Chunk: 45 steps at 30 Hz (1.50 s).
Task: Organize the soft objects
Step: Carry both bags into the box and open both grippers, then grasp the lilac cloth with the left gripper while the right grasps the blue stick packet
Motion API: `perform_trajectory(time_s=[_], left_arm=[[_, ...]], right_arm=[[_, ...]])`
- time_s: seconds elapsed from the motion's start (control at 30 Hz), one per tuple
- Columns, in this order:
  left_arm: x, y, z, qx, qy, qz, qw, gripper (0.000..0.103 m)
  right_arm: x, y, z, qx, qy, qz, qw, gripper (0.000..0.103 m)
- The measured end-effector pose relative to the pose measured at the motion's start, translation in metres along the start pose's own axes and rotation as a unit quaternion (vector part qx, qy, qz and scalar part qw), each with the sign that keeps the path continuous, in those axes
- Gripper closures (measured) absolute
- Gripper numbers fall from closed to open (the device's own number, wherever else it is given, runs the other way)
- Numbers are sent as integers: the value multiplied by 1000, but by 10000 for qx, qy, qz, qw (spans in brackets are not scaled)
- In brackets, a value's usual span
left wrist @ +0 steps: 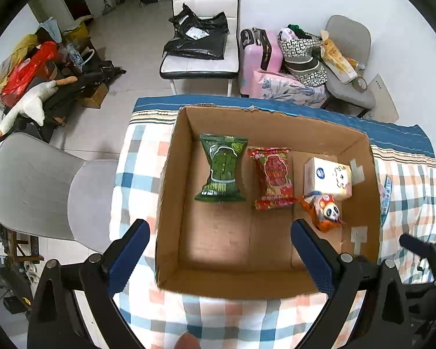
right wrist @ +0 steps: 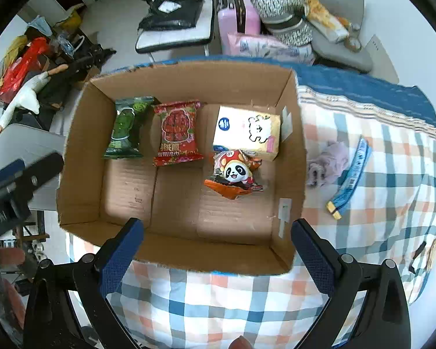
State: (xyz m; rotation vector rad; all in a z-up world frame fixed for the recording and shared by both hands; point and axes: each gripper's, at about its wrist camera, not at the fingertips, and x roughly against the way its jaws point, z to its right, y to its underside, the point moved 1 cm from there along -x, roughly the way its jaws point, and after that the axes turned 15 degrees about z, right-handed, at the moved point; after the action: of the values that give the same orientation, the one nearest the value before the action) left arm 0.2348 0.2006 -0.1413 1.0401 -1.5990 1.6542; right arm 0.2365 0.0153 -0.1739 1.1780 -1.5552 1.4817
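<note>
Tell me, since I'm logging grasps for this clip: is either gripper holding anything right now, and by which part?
Nothing is held. The left gripper and right gripper are both open and empty above the cardboard box.

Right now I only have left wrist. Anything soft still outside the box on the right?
Observer: Yes. A crumpled lilac cloth lies on the checked cover, just right of the cardboard box.
Operator: Anything else there?
Observer: A long blue packet on the cloth's right side; can't tell if they touch.
Operator: Right gripper free?
Observer: The right gripper is open with nothing between its fingers, over the box's near wall.
</note>
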Motion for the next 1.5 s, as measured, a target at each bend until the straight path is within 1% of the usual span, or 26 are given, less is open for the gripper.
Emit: perform_trajectory(time_s=[0.1,0.17,0.3,0.4,0.5,0.6,0.7,0.77,0.83,0.9,0.93,0.97,1.0,1.03,1.07,1.1,1.13,1.2,1.23,1.27,1.37,1.4,1.47,1.5], left_arm=[[20,6,1,-7,-49,142,9999,3],[29,8,2,13,-18,193,9998,3],[50,10,6,64,10,318,9995,3],[64,11,14,63,67,400,9992,3],[77,12,34,-9,139,474,9988,3],[82,13,59,-139,188,503,9985,3],[76,16,102,-430,217,475,9977,3],[65,14,130,-605,254,397,9971,3],[52,14,160,-866,156,419,9952,3],[32,12,198,-1340,-99,452,9899,3],[24,13,209,-1484,-197,466,9876,3],[11,12,225,-1689,-384,463,9838,3],[2,12,237,-1817,-462,439,9813,3],[-10,12,248,-1968,-538,418,9781,3],[-22,11,258,-2110,-650,394,9745,3],[-33,11,269,-2258,-739,389,9706,3],[-41,11,277,-2383,-807,395,9670,3],[-56,12,289,-2602,-876,385,9608,3],[-61,11,292,-2654,-880,363,9594,3],[-68,10,297,-2705,-893,315,9581,3],[-84,5,306,-2758,-902,163,9568,3],[-89,5,310,-2800,-916,111,9555,3],[-96,4,320,-2886,-877,35,9534,3],[-100,5,325,-2938,-872,-8,9519,3]], right_arm=[[21,3,1,36,-39,193,9998,0],[33,4,1,57,-83,287,9995,0],[52,7,2,58,-256,373,9990,0],[63,13,12,-82,-393,431,9983,0],[70,19,34,-404,-540,446,9967,0],[74,27,71,-841,-609,458,9935,0],[68,35,118,-1279,-513,391,9897,0],[59,41,157,-1610,-357,304,9858,0],[47,44,188,-1880,-252,243,9815,0],[25,46,223,-2221,-231,168,9746,2],[11,46,238,-2359,-202,104,9715,5],[-3,45,250,-2453,-187,21,9693,8],[-17,44,260,-2554,-220,-56,9666,12],[-36,43,271,-2692,-258,-179,9626,22],[-52,41,278,-2776,-273,-282,9599,28],[-66,40,283,-2819,-290,-381,9583,32],[-82,39,287,-2841,-267,-452,9574,38],[-103,39,289,-2855,-243,-556,9564,40],[-115,39,291,-2886,-250,-626,9551,42],[-127,39,293,-2952,-266,-703,9525,49],[-152,40,298,-3119,-362,-851,9456,61],[-157,41,299,-3131,-377,-881,9449,64],[-167,43,299,-3057,-336,-998,9463,83],[-169,44,301,-3009,-324,-1028,9475,84]])
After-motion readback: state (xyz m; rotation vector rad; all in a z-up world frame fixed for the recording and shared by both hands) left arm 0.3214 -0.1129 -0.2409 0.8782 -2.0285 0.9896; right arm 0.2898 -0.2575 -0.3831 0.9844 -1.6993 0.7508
